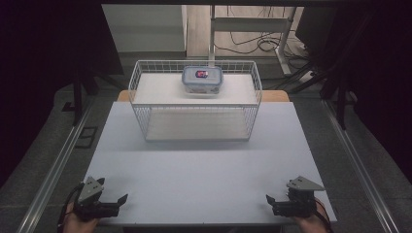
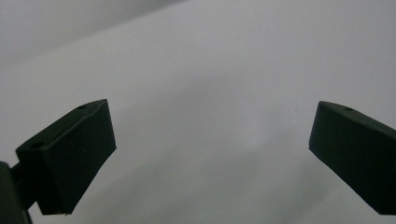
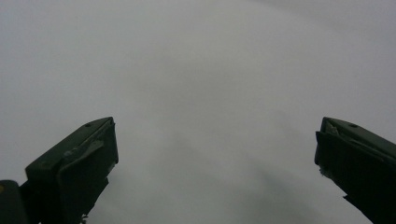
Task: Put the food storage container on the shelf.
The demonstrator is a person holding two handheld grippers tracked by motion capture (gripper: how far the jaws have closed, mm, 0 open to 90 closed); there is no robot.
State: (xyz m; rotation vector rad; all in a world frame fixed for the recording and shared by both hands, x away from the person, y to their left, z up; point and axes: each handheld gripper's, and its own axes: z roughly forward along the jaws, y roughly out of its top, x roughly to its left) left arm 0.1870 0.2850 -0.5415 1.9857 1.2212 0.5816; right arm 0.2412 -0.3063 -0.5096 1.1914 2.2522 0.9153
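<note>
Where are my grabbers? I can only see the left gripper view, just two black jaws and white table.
Observer: In the high view, your left gripper is at the table's near left corner, jaws open.
Operator: And the other one?
Observer: The right gripper sits at the near right corner, open too.
Operator: Is there anything to grab?
Observer: A lidded clear container sits in a white wire basket at the far side.

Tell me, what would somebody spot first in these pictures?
Probably the white wire basket at the far middle of the pale grey table, with a clear plastic lidded box inside holding something red. Next, the left gripper and right gripper at the near corners, both black with jaws wide open and holding nothing.
</note>
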